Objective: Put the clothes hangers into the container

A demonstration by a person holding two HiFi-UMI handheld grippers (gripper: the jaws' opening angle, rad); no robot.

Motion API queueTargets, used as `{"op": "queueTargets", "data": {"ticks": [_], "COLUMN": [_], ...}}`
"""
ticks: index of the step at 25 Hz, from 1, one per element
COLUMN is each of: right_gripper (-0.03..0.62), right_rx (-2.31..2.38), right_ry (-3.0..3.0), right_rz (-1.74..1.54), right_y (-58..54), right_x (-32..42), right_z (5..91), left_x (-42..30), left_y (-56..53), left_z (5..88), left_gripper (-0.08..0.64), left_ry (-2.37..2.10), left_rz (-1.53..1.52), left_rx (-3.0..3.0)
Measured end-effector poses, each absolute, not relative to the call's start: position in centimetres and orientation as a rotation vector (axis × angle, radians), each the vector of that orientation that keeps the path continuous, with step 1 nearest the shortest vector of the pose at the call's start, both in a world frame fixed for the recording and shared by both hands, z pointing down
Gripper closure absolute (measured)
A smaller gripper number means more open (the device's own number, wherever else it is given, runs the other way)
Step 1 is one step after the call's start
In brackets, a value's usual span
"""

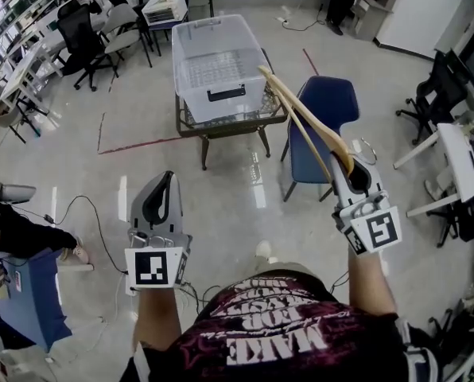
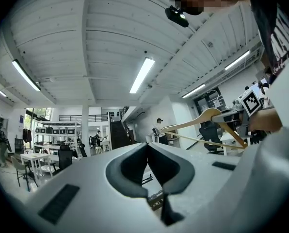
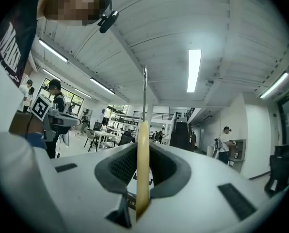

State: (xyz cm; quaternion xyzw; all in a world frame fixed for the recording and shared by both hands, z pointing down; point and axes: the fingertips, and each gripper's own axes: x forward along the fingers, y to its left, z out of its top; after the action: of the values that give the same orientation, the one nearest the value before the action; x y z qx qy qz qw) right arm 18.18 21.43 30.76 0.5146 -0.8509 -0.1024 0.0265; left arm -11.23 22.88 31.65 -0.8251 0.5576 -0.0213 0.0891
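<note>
A wooden clothes hanger [image 1: 301,118] is clamped at its middle in my right gripper [image 1: 346,161], which is shut on it. The hanger slants up and away to the left, its far end reaching over the near right corner of a clear plastic container [image 1: 221,94]. The right gripper view has the hanger [image 3: 142,164] edge-on between the pads, with its metal hook [image 3: 144,91] rising straight above. My left gripper [image 1: 165,178] is held low at the left, shut and empty. In the left gripper view the left gripper [image 2: 147,152] shows touching jaws, and the hanger [image 2: 207,118] is off to the right.
The container rests on a small dark-framed table [image 1: 191,126]. A blue chair [image 1: 320,110] stands right of the table, under the hanger. Office chairs [image 1: 86,34] and desks line the far left, and a white table [image 1: 460,153] is at the right. A cable [image 1: 94,221] runs on the floor.
</note>
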Motion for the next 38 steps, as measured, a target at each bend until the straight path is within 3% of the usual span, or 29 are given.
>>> {"op": "queueTargets", "data": {"ticks": [18,38], "right_gripper": [0.531,0.532], "right_rx": [1.429,1.482], "right_ry": [-2.777,-2.798], "right_rz": [-0.279,-0.222], "right_y": [8.5,7.6], "right_x": [21.7,24.1], "right_z": [30.7,32.2], "left_x": [-7.2,-8.2], "left_y": [13.6,12.6], "left_z": [31.5,32.0], "left_gripper": [0.554,0.554], "left_ry": [1.780,1.840], "left_rz": [-0.126,-0.126], "left_rx": [-2.390,-2.351]}}
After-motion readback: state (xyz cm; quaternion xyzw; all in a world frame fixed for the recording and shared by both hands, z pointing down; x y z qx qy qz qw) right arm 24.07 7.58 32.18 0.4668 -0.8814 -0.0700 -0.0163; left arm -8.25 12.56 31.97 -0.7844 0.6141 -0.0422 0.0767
